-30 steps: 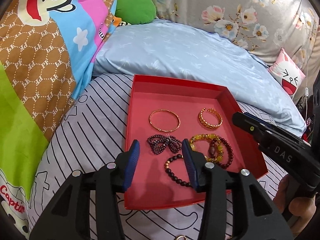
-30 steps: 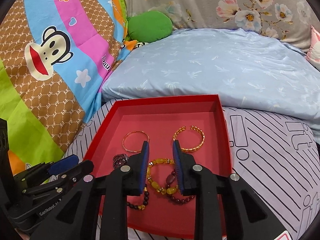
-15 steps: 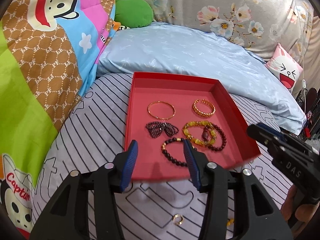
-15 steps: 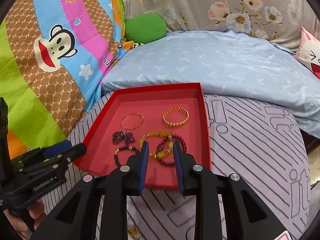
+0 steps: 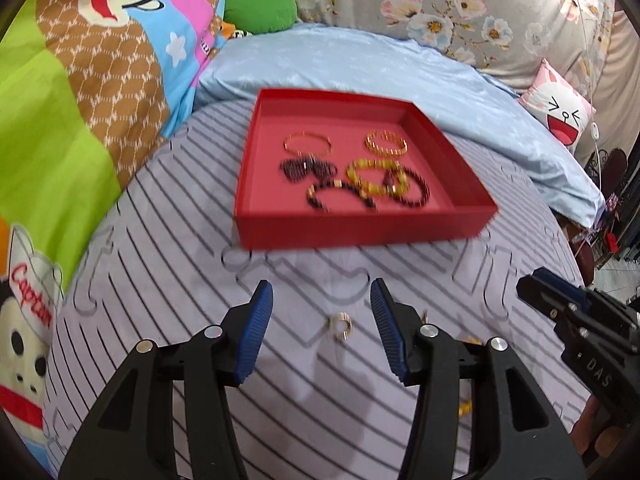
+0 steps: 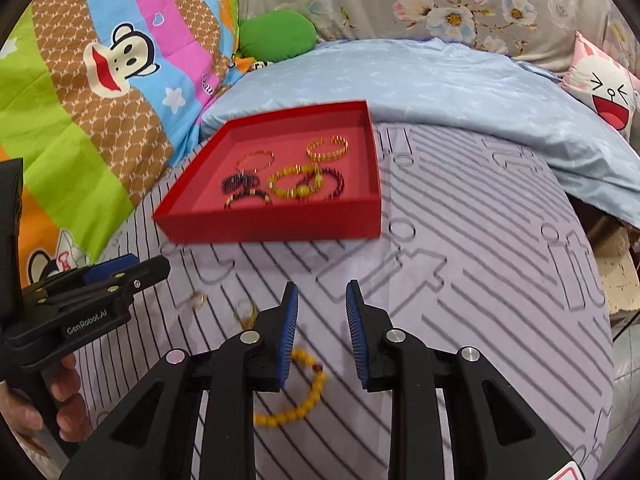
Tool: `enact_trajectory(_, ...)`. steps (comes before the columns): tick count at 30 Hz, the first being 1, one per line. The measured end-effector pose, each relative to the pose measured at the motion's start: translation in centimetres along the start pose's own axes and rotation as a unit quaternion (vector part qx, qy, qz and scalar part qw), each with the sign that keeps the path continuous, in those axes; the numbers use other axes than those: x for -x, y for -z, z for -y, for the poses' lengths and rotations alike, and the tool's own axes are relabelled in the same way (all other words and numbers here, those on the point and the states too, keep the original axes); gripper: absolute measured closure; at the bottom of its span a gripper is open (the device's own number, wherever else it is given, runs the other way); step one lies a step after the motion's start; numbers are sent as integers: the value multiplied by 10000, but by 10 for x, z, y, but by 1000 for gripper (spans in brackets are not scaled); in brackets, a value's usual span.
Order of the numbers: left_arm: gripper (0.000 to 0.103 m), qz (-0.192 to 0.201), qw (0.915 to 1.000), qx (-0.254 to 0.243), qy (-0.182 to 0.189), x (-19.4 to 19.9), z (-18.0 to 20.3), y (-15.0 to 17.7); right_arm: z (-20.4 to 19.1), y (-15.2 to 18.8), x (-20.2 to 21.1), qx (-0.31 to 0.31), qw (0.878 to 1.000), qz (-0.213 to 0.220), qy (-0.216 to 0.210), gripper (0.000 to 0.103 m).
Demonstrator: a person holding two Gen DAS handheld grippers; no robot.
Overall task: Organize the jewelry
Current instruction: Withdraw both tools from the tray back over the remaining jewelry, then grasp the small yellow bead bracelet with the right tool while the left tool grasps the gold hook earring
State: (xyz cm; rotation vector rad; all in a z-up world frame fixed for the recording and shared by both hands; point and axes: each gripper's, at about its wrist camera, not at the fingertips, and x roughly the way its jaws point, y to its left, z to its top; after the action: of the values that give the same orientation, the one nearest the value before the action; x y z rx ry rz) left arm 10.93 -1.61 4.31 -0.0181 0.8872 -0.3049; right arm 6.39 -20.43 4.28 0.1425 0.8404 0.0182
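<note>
Both grippers hover over the striped bed with fingers apart, empty: left gripper [image 5: 322,312] above a gold ring [image 5: 340,325], right gripper [image 6: 322,314] above yellow beads [image 6: 298,394]. Bracelets lie in the red tray [image 5: 360,226].

Striped grey bedsheet [image 5: 168,264] up front, pale blue pillow [image 5: 360,68] behind it. Monkey-print quilt [image 6: 104,80] left, green cushion [image 6: 276,34] beside it. Pink bunny cushion [image 5: 560,112] far right.
</note>
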Motion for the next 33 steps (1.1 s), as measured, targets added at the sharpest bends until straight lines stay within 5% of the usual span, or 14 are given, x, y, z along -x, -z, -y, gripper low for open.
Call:
enact_trajectory(11,55,-171,9997,131,-62,8,-1,43,-6,56,-11,-152,9989,-440,0,78)
enact_trajectory(23,55,-295,9993,240,-50,6,-5,62,-16,59,-22,35,9990,-393,201,79)
enact_trajectory(29,55,-289,9994,184,49,4,3,60,-10,60,-22,75,9986,-357,372,95)
enact_trajectory(33,55,-297,9993,166,121,2,10,57,1,61,-18,-117,9983,-385,420,95)
